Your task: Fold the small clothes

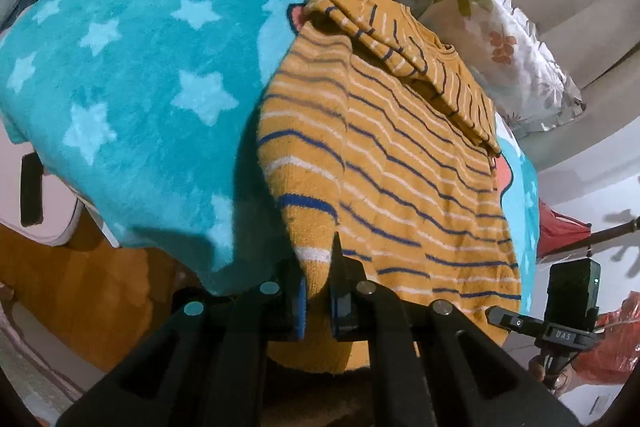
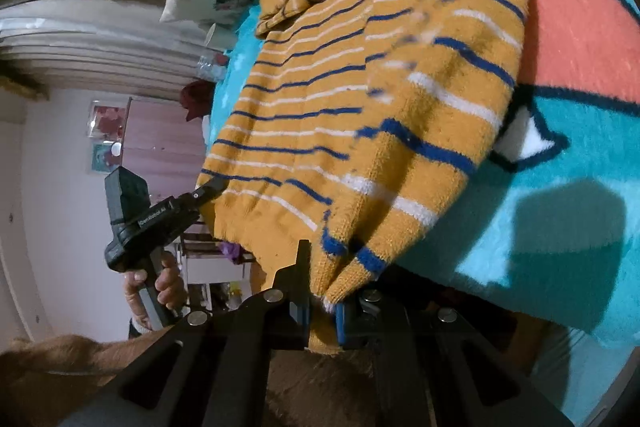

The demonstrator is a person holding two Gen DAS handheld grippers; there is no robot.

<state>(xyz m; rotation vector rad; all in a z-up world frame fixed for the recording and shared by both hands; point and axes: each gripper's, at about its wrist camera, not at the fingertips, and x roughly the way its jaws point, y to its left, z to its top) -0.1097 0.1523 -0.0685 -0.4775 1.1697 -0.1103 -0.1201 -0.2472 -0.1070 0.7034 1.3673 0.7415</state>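
In my left wrist view I am working over a fluffy turquoise blanket with pale stars (image 1: 132, 75), spread on a raised surface, with a floral cushion (image 1: 516, 47) and a pale sofa behind it. The small mustard-yellow knitted sweater with blue and white stripes (image 1: 400, 163) is lying on the right part of that blanket. My left gripper (image 1: 318, 291) is pressed together and pinching the near hem corner, which is rising off the blanket. My right gripper (image 1: 500, 317) is showing at the opposite hem corner, its tip against the knit. The sleeves are already lying folded across the chest at the far end, so I judge the sleeve folds done and the bottom-to-top fold only beginning. The sweater's long axis is running from the hem at my tools away to the neckline, leaning up and to the right.

In my right wrist view a pink-walled room with pictures and a pale sofa is showing on the left, and the blanket's turquoise and coral cartoon print is showing on the right. My right gripper is clamped on the near hem corner, with knit bunching between its blue pads (image 2: 344, 319). My left gripper is biting the other corner. Here the neckline is pointing away toward the top edge; carrying the hem over to it and smoothing are still ahead.
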